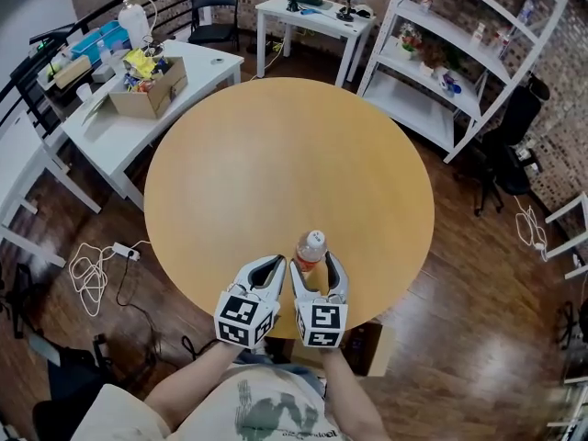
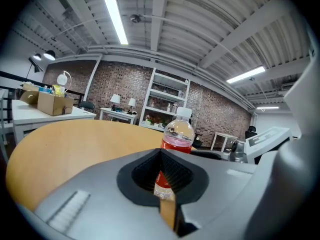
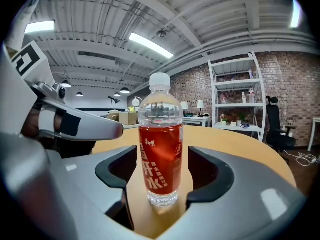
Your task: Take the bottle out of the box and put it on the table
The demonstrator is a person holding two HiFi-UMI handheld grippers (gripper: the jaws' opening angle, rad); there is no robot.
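Observation:
A clear bottle with a white cap, a red label and red drink stands upright on the round wooden table, near its front edge. My right gripper is open, one jaw on each side of the bottle, and a small gap shows on both sides. Just to its left, my left gripper is shut and holds nothing. In the left gripper view the bottle rises just beyond the closed jaws of the left gripper. The right gripper rests low over the tabletop.
A brown box shows under the table's near edge, by my right arm. A white desk at the left carries a cardboard box of clutter. White shelving stands at the back right, and cables lie on the floor.

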